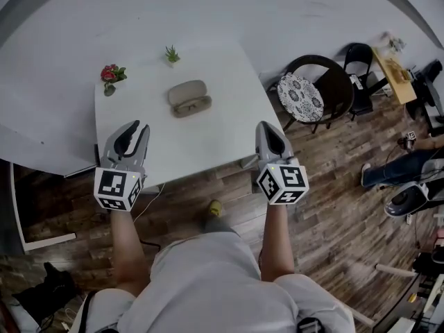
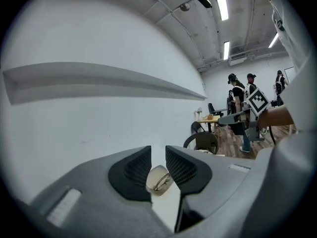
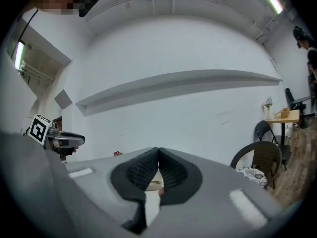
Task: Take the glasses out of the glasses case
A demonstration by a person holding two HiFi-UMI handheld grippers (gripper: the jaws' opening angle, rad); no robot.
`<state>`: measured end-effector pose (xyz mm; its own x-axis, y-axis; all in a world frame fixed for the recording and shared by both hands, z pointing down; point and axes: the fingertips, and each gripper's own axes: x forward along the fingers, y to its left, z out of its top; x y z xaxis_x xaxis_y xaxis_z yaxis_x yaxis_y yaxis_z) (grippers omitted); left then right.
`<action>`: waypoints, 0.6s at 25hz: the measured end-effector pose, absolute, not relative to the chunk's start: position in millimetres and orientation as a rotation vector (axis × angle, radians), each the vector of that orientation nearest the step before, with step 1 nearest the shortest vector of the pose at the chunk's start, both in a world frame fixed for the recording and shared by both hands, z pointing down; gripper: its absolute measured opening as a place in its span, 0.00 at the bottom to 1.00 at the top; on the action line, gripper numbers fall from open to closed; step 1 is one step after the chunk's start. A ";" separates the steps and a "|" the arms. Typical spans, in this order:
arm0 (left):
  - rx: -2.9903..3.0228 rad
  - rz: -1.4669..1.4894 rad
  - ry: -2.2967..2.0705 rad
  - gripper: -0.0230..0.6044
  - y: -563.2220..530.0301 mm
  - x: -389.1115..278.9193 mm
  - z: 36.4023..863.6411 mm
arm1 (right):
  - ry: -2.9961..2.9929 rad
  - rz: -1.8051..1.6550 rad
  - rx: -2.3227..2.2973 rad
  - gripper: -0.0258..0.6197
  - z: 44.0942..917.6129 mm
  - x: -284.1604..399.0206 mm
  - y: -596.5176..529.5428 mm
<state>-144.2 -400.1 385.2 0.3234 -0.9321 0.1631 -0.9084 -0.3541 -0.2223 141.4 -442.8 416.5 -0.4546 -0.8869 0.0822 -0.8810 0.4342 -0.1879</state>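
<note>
Both are hovering on the near side of the glasses case, nothing grabbed. The left hand-held gripper has its jaws a narrow gap apart and empty; the right hand-held gripper is closed at the tips on nothing. The case lies open mid-surface with the glasses in its nearer half. They look light, thin-framed and bendy, so I'd pinch the bridge or a temple, not the lenses. Beyond the case: red flowers and a little green plant.
</note>
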 end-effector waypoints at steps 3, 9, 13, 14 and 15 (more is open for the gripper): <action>-2.462 -0.431 1.744 0.20 -418.6 -133.8 385.4 | 2.650 -0.334 -1.592 0.04 418.0 147.4 -467.6; -2.437 -0.483 1.763 0.20 -441.6 -126.8 386.5 | 2.683 -0.349 -1.530 0.04 419.1 144.7 -502.5; -2.427 -0.484 1.781 0.20 -455.8 -131.8 384.1 | 2.683 -0.358 -1.513 0.04 418.7 140.2 -522.3; -2.427 -0.485 1.783 0.20 -458.4 -133.3 384.9 | 2.683 -0.361 -1.509 0.04 419.7 138.3 -525.9; -2.429 -0.485 1.786 0.20 -460.7 -135.0 385.9 | 2.685 -0.365 -1.506 0.04 420.8 136.4 -528.8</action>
<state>-135.0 -460.7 385.9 0.2667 -0.9427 0.2006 -0.9148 -0.3131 -0.2553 136.4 -528.8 420.8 -0.5274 -0.8460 0.0784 -0.8362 0.5005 -0.2243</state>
